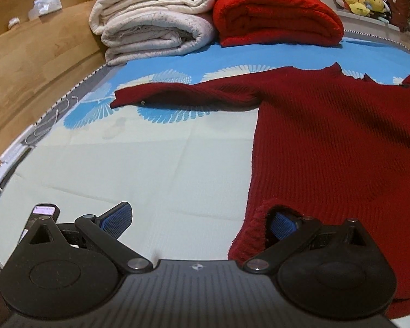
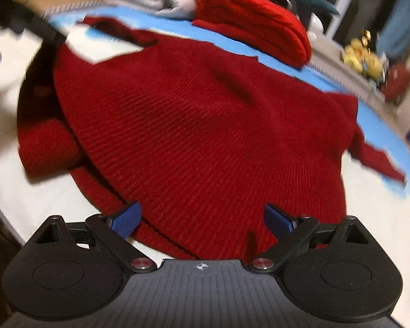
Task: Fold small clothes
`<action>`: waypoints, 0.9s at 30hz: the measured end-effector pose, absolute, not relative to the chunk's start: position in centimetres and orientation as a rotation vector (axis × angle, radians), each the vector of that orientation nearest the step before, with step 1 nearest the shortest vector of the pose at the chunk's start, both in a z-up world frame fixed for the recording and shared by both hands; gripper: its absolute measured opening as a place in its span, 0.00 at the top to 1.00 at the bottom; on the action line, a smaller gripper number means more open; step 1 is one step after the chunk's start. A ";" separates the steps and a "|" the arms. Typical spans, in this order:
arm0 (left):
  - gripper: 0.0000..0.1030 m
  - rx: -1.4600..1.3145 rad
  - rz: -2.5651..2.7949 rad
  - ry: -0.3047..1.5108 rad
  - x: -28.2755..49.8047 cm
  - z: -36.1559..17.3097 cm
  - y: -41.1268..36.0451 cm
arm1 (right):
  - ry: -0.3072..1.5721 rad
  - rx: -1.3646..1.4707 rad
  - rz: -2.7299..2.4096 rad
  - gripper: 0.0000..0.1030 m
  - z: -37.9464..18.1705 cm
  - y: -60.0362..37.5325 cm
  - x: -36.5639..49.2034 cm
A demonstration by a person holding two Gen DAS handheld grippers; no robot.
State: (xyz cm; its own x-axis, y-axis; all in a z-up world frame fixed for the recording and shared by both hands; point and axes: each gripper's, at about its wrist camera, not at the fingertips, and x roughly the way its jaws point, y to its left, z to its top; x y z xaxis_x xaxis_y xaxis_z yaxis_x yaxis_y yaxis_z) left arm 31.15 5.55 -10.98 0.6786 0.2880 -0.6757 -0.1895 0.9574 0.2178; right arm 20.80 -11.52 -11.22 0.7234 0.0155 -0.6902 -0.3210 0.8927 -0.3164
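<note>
A dark red ribbed knit sweater (image 1: 336,142) lies spread on the bed, one sleeve (image 1: 183,94) stretched out to the left. My left gripper (image 1: 199,220) is open at the sweater's lower left hem corner; its right pad (image 1: 283,222) is tucked under the curled hem, its left pad over bare sheet. In the right wrist view, which is motion-blurred, the sweater (image 2: 199,125) fills the middle. My right gripper (image 2: 202,218) is open and straddles the near hem, with knit between the pads.
The bed has a pale and blue patterned sheet (image 1: 139,158). Folded white quilts (image 1: 153,24) and a folded bright red blanket (image 1: 276,16) are stacked at the head. A wooden bed frame (image 1: 32,63) runs along the left. Yellow plush toys (image 1: 363,0) sit far right.
</note>
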 end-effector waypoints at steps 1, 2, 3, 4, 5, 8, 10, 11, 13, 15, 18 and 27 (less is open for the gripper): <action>0.00 0.125 0.266 0.787 31.2 -11.0 5.7 | 0.735 -0.443 0.184 0.06 -11.2 -11.5 20.9; 0.00 0.116 0.265 0.791 31.3 -11.0 5.9 | 0.733 -0.438 0.173 0.06 -11.1 -11.8 21.3; 0.00 0.107 0.262 0.794 31.4 -11.0 6.1 | 0.736 -0.414 0.169 0.06 -10.9 -12.0 21.2; 0.00 0.096 0.260 0.796 31.5 -10.9 6.2 | 0.736 -0.371 0.178 0.06 -10.6 -12.6 21.1; 0.00 0.087 0.259 0.797 31.5 -10.9 6.3 | 0.734 -0.328 0.191 0.06 -10.4 -13.1 20.9; 0.00 0.059 0.262 0.793 31.5 -10.6 6.4 | 0.782 -0.315 0.223 0.05 -10.9 -13.3 20.7; 0.00 0.036 0.265 0.790 31.4 -10.5 6.5 | 0.767 -0.367 0.222 0.05 -11.5 -12.6 20.2; 0.00 0.026 0.265 0.788 31.4 -10.4 6.5 | 0.743 -0.392 0.215 0.05 -11.6 -12.1 20.2; 0.00 0.027 0.268 0.790 31.4 -10.4 6.4 | 0.699 -0.437 0.151 0.05 -11.4 -11.8 20.5; 0.00 0.040 0.271 0.791 31.4 -10.5 6.2 | 0.707 -0.429 0.043 0.05 -11.5 -12.3 21.0; 0.00 0.074 0.273 0.797 31.5 -10.8 6.1 | 0.775 -0.390 -0.153 0.06 -11.9 -15.2 22.9; 0.00 0.195 0.265 0.866 31.6 -12.5 6.2 | 0.862 0.121 -0.515 0.06 -12.5 -27.6 21.1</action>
State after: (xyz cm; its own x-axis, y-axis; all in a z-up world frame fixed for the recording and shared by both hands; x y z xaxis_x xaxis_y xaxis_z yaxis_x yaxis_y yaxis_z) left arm 31.61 6.17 -12.51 0.6186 0.3074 -0.7231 -0.1502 0.9496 0.2752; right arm 21.08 -27.65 -12.53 0.5371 -0.3841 -0.7510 0.4795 0.8715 -0.1028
